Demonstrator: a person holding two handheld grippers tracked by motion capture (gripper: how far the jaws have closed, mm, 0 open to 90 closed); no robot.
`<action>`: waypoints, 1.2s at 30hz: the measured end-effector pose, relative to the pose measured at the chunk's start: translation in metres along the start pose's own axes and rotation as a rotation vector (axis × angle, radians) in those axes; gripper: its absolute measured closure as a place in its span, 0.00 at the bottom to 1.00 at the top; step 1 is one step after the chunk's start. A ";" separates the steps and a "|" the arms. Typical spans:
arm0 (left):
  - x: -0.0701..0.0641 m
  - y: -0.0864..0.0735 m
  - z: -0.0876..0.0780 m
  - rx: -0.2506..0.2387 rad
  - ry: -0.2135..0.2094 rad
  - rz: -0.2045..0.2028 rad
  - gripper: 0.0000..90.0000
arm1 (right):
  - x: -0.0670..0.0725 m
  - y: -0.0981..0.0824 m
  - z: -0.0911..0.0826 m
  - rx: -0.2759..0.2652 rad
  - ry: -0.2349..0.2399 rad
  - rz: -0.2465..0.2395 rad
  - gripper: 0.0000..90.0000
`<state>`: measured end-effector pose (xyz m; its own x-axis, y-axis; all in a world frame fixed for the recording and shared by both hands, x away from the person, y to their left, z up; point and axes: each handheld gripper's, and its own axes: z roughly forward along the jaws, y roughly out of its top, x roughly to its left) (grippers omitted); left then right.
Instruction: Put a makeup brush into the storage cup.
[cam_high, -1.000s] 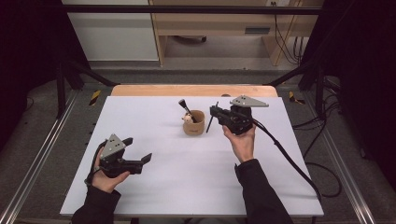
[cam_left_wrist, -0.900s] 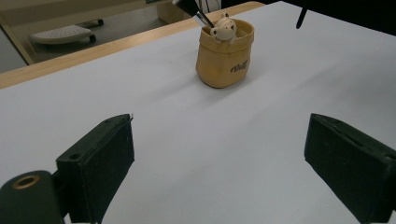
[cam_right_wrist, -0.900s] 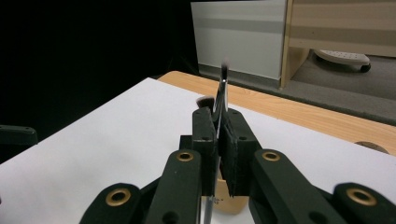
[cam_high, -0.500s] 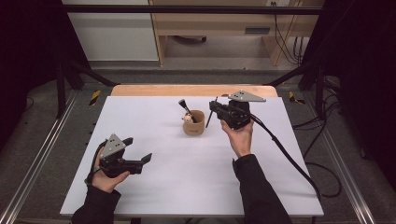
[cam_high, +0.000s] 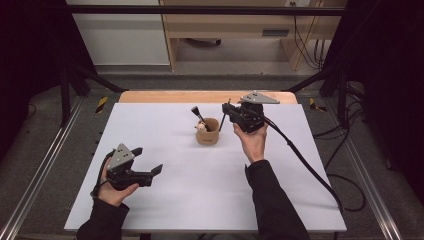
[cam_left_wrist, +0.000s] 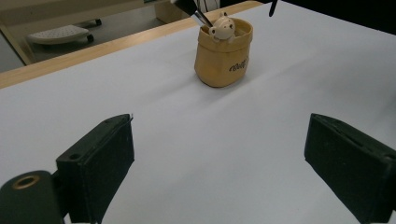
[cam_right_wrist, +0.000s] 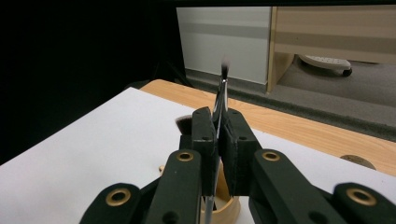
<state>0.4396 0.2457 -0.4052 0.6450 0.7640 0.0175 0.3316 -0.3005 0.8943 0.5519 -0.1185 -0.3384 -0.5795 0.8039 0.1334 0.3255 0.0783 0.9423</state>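
The right hand-held gripper, clamped on a thin brush, has lifted slightly and now hangs at about two o'clock of the tan holder mid-desk; dropping it in looks next. The left hand-held gripper idles open at seven o'clock.

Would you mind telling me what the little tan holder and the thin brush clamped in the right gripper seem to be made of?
The holder looks like matte tan fabric or soft leatherette: its sides sag and wrinkle, with a rolled rim and printed lettering. The thin brush in the right gripper seems to have a shiny metal stem, judging by the bright glint, and a dark soft bristle tip; its handle material is unclear.
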 end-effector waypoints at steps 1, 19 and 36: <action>0.000 0.000 0.000 0.000 -0.001 0.000 0.08 | 0.000 0.001 0.001 0.000 0.000 0.000 0.94; 0.000 0.001 -0.001 -0.008 -0.010 0.003 0.08 | -0.004 0.004 0.023 -0.007 -0.031 0.005 0.94; 0.000 0.001 -0.001 -0.008 -0.012 0.008 0.08 | -0.005 -0.003 0.040 0.004 -0.034 0.013 0.94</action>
<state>0.4390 0.2465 -0.4039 0.6562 0.7544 0.0194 0.3208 -0.3021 0.8977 0.5839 -0.0992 -0.3545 -0.5495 0.8246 0.1346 0.3355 0.0703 0.9394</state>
